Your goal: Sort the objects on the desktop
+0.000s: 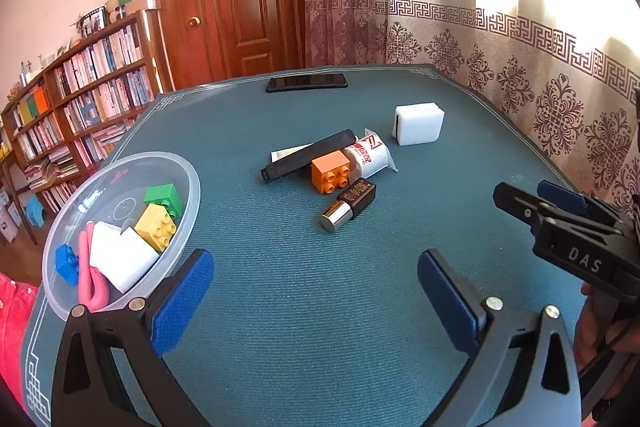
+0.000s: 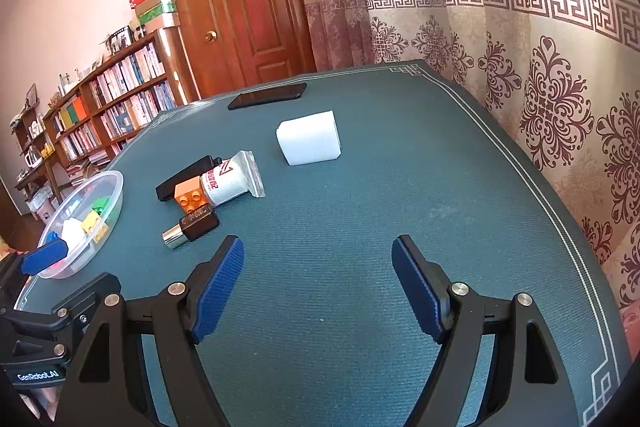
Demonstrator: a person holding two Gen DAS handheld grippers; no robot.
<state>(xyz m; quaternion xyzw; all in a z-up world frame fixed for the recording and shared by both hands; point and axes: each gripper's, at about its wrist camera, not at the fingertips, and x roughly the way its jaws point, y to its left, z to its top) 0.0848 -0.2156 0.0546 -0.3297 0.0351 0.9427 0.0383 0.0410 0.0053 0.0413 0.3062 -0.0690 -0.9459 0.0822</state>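
Landmark: the clear plastic bowl (image 1: 192, 187) sat at the table's left edge, already holding green, yellow and blue bricks, white blocks and a pink piece.
Left gripper (image 1: 316, 291): jaws wide apart, empty, just right of the bowl.
Right gripper (image 2: 318, 275): jaws apart, empty, farther right.
Unsorted: orange brick (image 1: 330, 171), black marker (image 1: 308, 155), white tube (image 1: 370, 155) and lipstick (image 1: 348, 205) clustered beyond the bowl; white sponge block (image 1: 419, 125) farther off.
Risk: the cluster touched, so grasping one piece would likely nudge its neighbours or roll the lipstick.
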